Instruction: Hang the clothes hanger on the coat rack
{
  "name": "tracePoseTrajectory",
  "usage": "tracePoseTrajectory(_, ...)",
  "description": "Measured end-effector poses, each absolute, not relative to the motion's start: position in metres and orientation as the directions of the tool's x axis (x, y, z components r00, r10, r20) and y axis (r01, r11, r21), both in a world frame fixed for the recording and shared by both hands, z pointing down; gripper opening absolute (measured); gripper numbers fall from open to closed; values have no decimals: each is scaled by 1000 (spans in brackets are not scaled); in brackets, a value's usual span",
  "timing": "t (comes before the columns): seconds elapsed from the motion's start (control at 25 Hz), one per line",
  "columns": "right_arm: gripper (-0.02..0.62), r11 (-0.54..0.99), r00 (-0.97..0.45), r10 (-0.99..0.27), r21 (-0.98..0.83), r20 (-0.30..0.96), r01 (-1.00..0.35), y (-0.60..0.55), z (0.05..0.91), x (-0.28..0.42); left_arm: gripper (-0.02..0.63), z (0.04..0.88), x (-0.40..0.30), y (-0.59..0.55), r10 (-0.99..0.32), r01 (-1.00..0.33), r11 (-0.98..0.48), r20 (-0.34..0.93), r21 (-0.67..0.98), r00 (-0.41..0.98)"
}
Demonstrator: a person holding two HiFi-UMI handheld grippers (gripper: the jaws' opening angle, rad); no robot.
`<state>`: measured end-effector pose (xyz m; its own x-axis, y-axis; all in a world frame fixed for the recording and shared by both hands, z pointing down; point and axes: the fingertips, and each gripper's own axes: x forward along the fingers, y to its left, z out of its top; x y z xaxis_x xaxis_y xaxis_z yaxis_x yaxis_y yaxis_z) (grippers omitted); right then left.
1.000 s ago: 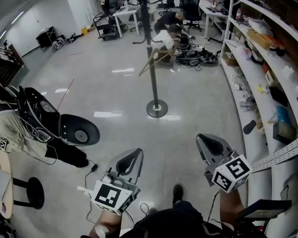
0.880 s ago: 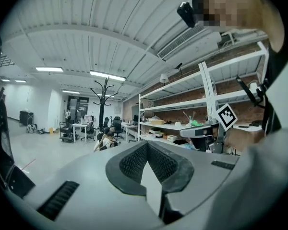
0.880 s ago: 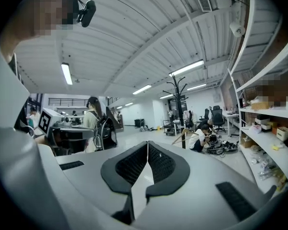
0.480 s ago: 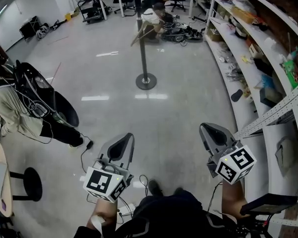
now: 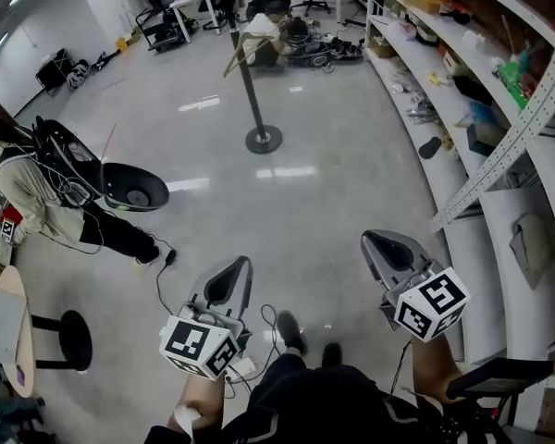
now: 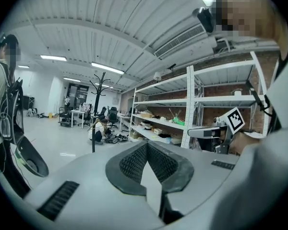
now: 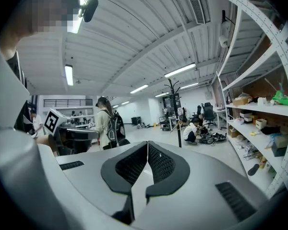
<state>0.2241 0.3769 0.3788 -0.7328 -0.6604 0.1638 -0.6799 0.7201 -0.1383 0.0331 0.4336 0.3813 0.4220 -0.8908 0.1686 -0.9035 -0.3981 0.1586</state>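
Head view: my left gripper (image 5: 227, 285) and right gripper (image 5: 388, 252) point out over the floor (image 5: 333, 192), well apart from the rack (image 5: 250, 91) across the room. A wooden hanger (image 5: 240, 52) sits against its pole, low down — how it is hooked I cannot tell.

Left gripper view: jaws pressed together, nothing between them, rack far ahead.

Right gripper view: jaws likewise clenched and empty, rack ahead beside the shelves (image 7: 254, 110).

I judge this the approach step — next I must close on the rack, part one pair of jaws and take the hanger by its frame.
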Motion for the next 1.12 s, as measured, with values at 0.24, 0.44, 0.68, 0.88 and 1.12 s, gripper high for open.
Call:
tracePoseTrajectory(0.24,8,708,-725,-675,-154,140,-689,418,370,236,2,369,47,481,-886,-901,-410,174,141,430)
tracePoseTrajectory(0.44,8,687,-700,-700,-132,146,-715,452,367,217,2,367,31,515,-875,-885,-443,145,145,462)
tracePoseTrajectory(0.68,8,661,-678,-713,-150,176,-735,506,372,171,2,369,-6,561,-855,-857,-486,110,170,507)
tracePoseTrajectory(0.88,6,663,-680,-711,-152,179,-733,530,368,174,2,361,5,583,-842,-841,-517,82,160,534)
tracePoseTrajectory(1.12,8,714,-726,-666,-135,171,-687,545,340,169,2,325,7,604,-863,-855,-489,47,173,503)
